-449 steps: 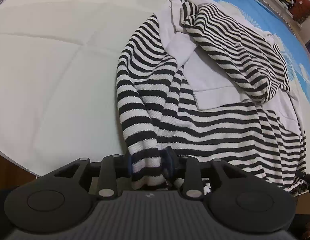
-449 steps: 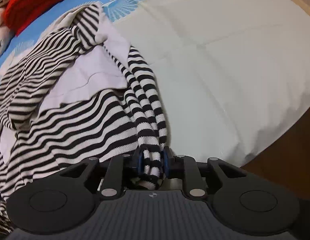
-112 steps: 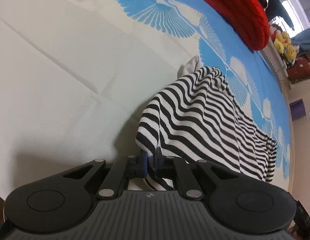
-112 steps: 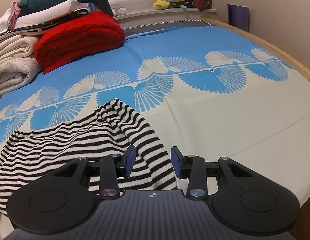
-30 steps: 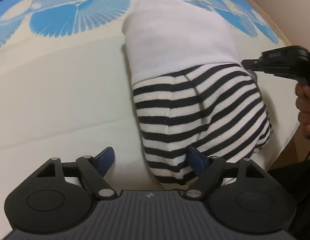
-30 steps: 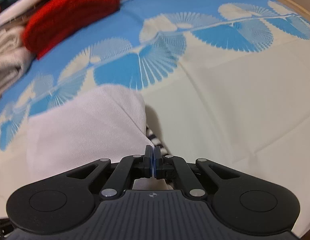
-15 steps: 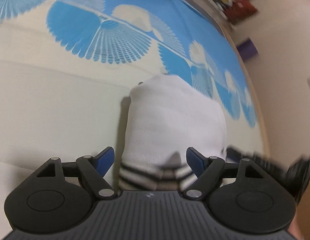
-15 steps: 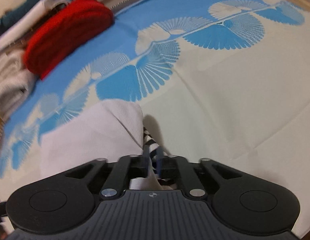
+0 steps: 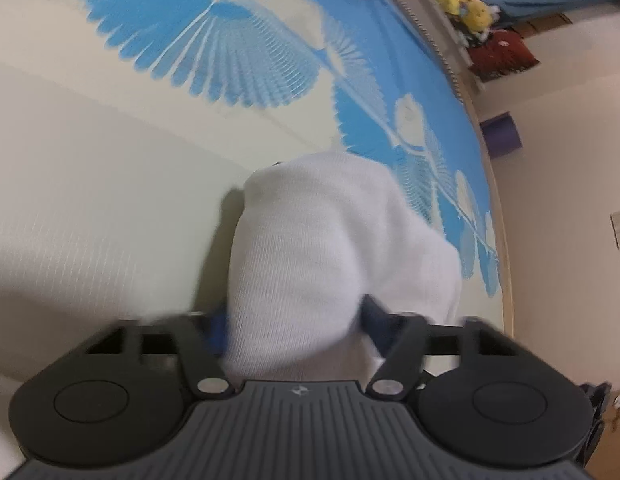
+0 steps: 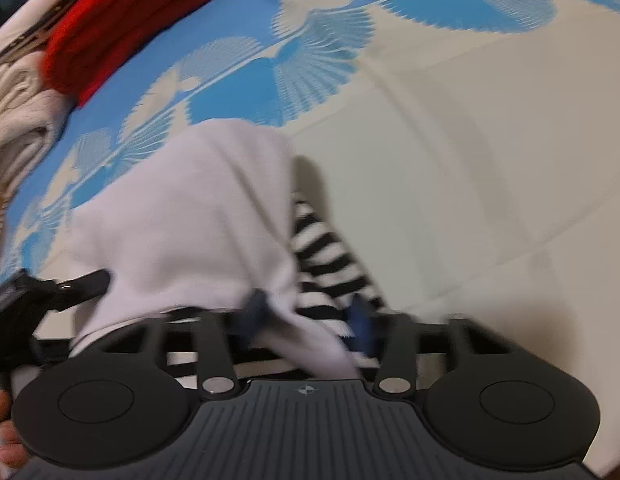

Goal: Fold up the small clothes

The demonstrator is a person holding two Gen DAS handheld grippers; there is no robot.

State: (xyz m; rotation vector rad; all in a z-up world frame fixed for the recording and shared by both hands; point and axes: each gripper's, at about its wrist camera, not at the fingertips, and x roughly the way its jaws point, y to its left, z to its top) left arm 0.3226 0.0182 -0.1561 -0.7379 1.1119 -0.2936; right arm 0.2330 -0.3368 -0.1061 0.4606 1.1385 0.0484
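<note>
Folded striped garment (image 9: 342, 248) on bed (image 9: 89, 200) near edge — soft, light, floppy. Left tongs (image 9: 293, 328) closing on near white fold; right tongs (image 10: 305, 316) closing around striped corner. Best grip — thick folded edges.

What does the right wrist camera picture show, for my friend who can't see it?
The right gripper is closing its blue-tipped fingers around a corner of a folded white and black-striped garment lying on a cream and blue fan-patterned bedspread. A red folded blanket sits at the far end, and the left gripper pokes in at the left edge.
</note>
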